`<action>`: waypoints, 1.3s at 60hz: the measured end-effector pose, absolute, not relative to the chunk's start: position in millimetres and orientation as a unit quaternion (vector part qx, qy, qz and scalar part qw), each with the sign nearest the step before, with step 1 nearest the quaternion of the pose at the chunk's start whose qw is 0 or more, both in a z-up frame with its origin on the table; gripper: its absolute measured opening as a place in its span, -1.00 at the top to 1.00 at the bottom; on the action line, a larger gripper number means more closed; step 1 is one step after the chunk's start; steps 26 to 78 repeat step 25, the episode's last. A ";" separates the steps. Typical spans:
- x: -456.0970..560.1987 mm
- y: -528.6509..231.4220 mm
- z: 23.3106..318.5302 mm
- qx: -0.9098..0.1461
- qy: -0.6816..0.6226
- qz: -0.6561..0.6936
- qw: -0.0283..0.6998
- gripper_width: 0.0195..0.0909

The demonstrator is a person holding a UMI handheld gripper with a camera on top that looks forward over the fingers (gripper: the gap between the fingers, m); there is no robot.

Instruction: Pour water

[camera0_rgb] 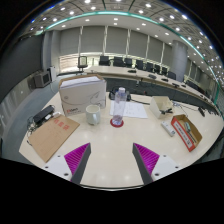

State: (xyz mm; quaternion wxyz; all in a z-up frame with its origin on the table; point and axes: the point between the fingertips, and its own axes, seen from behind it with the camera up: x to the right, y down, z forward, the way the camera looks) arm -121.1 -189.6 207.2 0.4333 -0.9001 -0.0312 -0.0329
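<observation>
On table [110,150]: 1 clear plastic bottle [120,103] w/ 1 red coaster [117,122] under it; 1 white cup [93,114]; 1 white box-like appliance [82,94]; 1 brown cardboard sheet [52,135]; 1 reddish tray [186,129]. 1 gripper [111,160], 2 fingers [77,158], spread apart, 1 magenta pad each; approx. 6 dark chairs [122,62] at far desks, exact no. unclear.

A clear plastic bottle [120,104] and a glossy white cup [93,114] stand on the smooth, pale table [110,150].
</observation>
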 end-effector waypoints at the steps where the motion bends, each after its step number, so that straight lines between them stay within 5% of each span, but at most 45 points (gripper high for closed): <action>1: -121.1 -191.3 207.9 -0.899 -0.032 -0.035 0.435 -0.86; 78: -138.0 -199.8 221.5 -0.893 -0.044 -0.039 0.447 -0.86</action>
